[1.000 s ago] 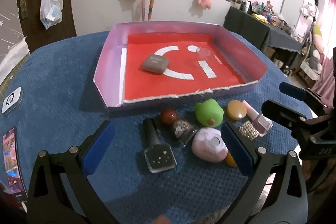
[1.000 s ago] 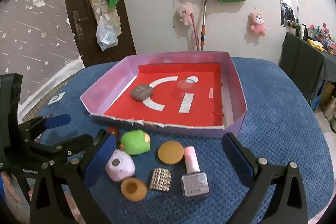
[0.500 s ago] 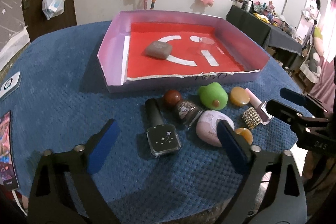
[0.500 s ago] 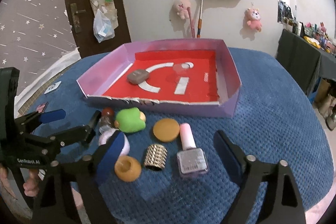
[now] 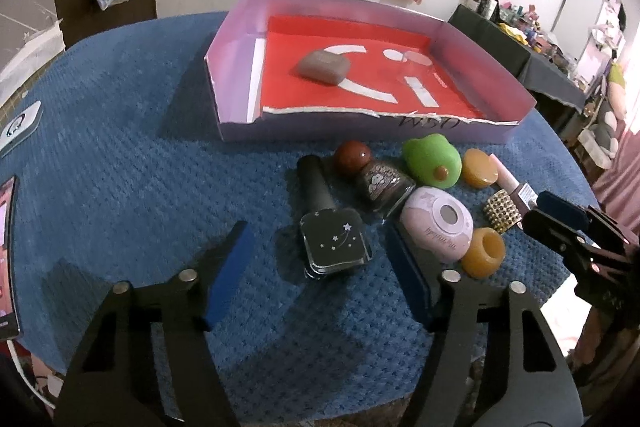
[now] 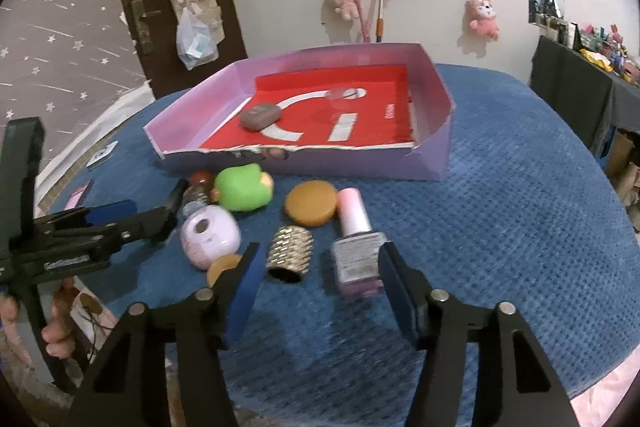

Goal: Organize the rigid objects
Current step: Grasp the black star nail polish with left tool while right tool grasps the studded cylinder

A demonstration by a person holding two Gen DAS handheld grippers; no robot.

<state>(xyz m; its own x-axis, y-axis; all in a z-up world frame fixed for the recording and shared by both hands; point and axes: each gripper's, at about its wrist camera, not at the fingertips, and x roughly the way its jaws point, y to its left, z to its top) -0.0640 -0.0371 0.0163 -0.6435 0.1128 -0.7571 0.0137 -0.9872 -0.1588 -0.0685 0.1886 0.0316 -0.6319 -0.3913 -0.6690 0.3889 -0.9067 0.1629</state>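
Both grippers have dropped closer to the cluster on the blue cloth before the purple tray (image 5: pixel 224 59). The left gripper (image 5: pixel 316 259), fingers spread, flanks the dark star-printed polish bottle (image 5: pixel 334 241); the right gripper (image 6: pixel 320 279), also spread, brackets the studded cap (image 6: pixel 290 251) and pink polish bottle (image 6: pixel 358 251). Glass bottles likely run heavy, slick and breakable: grip the flat square bodies. Only the left view shows the dark bottle whole.
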